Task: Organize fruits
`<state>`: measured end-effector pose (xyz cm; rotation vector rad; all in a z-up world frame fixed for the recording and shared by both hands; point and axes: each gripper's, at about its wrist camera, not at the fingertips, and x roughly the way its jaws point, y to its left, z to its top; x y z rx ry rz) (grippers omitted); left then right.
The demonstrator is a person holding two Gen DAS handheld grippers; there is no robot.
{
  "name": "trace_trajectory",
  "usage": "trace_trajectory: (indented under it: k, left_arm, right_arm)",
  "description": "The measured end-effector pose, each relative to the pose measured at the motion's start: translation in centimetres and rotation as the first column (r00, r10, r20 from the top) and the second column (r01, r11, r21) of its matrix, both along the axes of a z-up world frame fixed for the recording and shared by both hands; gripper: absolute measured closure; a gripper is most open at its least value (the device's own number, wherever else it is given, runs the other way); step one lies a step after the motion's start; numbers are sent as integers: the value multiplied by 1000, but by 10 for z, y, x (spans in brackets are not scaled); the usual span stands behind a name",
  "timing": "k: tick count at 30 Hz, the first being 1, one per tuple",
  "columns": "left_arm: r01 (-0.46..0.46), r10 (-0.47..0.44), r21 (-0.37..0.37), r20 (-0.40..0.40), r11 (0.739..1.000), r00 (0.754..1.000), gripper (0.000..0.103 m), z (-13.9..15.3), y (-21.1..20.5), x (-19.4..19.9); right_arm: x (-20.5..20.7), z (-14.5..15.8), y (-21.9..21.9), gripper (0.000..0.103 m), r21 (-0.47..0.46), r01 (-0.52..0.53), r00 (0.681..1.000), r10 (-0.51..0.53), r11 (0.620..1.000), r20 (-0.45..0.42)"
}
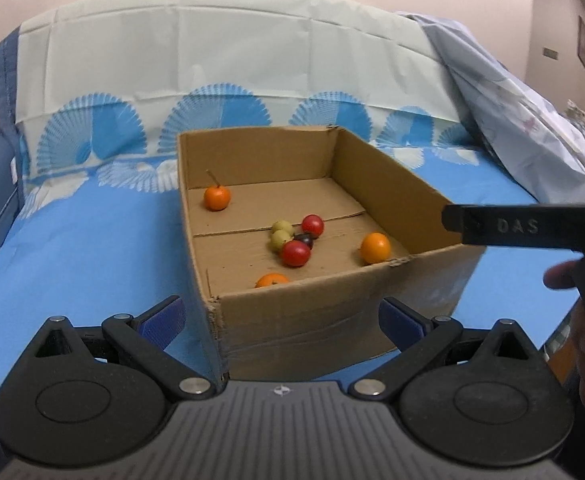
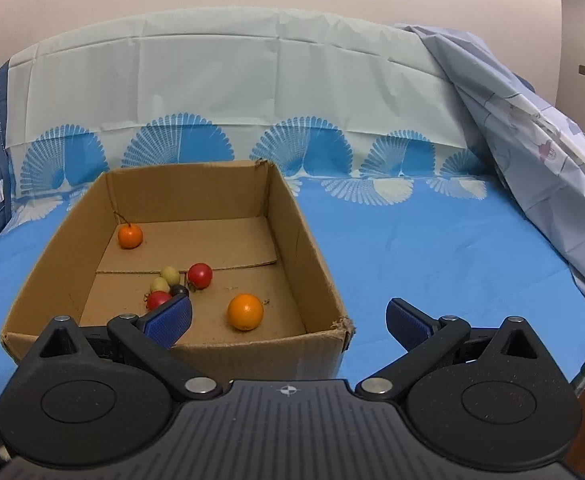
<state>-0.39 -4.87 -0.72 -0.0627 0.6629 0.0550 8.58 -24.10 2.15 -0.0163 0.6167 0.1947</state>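
Both grippers gape empty: left gripper (image 1: 282,320) faces the box (image 1: 388,196); right gripper (image 2: 290,322) sits nearer the orange (image 2: 245,312), ahead-left.

You are holding your left gripper (image 1: 282,322) with its jaws spread wide (nothing between the blue pads), and your right gripper (image 2: 288,322) is likewise gaping, angled downward.
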Motion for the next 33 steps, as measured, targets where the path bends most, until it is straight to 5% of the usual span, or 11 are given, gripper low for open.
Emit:
trace_trajectory:
  k: [33]
  left_arm:
    - [-40,38,-41,-52,998,998,0,-6,8,10]
  right_arm:
    - [2,-4,17,1,-28,-52,999,52,998,6]
